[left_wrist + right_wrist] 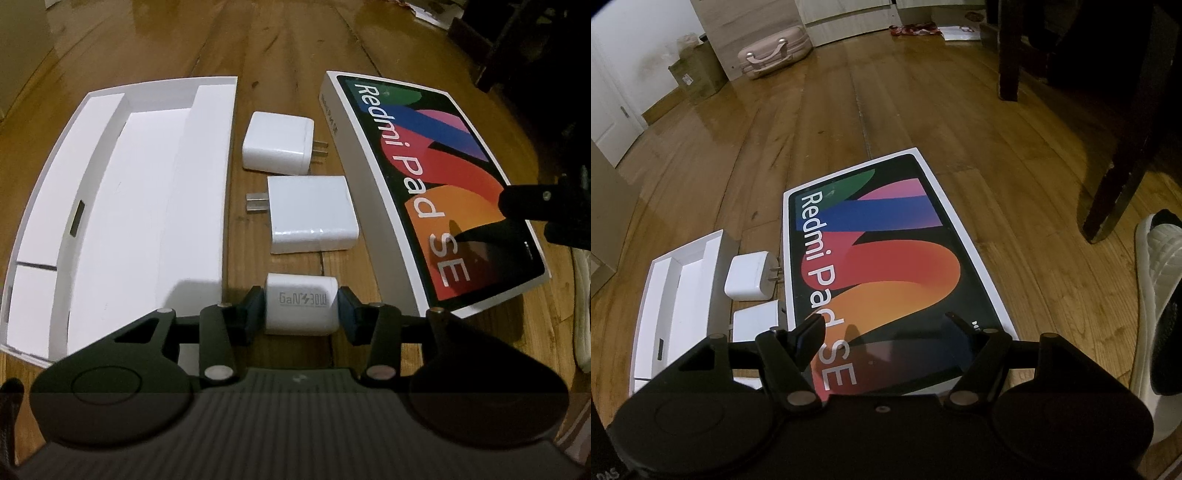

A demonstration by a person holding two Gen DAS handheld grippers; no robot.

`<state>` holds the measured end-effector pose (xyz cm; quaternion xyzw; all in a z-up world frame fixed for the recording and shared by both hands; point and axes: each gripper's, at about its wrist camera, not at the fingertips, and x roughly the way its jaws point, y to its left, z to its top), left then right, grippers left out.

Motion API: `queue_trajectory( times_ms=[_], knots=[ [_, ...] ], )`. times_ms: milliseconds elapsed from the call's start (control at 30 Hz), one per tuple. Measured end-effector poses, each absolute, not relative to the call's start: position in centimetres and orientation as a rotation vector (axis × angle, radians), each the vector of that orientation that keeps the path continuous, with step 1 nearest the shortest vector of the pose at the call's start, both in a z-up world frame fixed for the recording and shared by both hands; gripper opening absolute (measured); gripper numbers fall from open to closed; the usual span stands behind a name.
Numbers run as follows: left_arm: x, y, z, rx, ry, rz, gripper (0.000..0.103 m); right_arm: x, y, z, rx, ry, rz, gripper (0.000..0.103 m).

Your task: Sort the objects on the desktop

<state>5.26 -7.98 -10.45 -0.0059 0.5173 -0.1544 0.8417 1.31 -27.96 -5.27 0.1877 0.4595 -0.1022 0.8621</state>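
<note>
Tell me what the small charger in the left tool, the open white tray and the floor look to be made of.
Small charger: likely hard plastic, smooth matte white, with grey printed lettering. Open white tray: seemingly cardboard, matte, with thin folded walls and sharp creases. Floor: wood planks or wood-look laminate, glossy; grain, seams and reflections show.

pink suitcase [774,52], cardboard box [698,70], white slipper [1156,280], dark furniture leg [1115,177], white door [607,110]

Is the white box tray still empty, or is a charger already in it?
Empty: the white box tray shows only bare compartments; all three chargers lie outside it on the floor.
</note>
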Motion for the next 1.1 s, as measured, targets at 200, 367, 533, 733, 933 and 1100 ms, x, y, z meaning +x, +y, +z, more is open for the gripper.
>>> queue_trajectory(
  times_ms=[200, 367, 533, 733, 933, 1100],
  knots=[
    [5.2, -7.0, -7.9, -0.057, 1.045, -0.311, 0.042, 1.4, -27.9, -5.1, 0.397, 0.959, -0.213, 0.075],
    [5.0, -4.3, -5.1, -0.087, 1.003, -0.259, 0.042, 1.5, -27.1, -4.9, 0.379, 0.960, -0.207, 0.075],
    [3.8, -0.3, -4.0, -0.107, 1.026, -0.165, 0.042, 2.1, -25.7, -4.6, 0.404, 0.952, -0.156, 0.075],
    [3.8, 2.8, -5.7, -0.123, 1.081, -0.104, 0.042, 2.8, -22.6, -4.3, 0.372, 0.959, -0.064, 0.075],
    [3.5, 3.6, -7.1, -0.143, 1.105, -0.083, 0.042, 3.5, -20.4, -4.8, 0.338, 0.993, -0.029, 0.075],
    [4.0, 3.9, -7.5, -0.139, 1.094, -0.074, 0.042, 4.1, -19.0, -5.3, 0.308, 1.010, -0.010, 0.075]
  ],
)
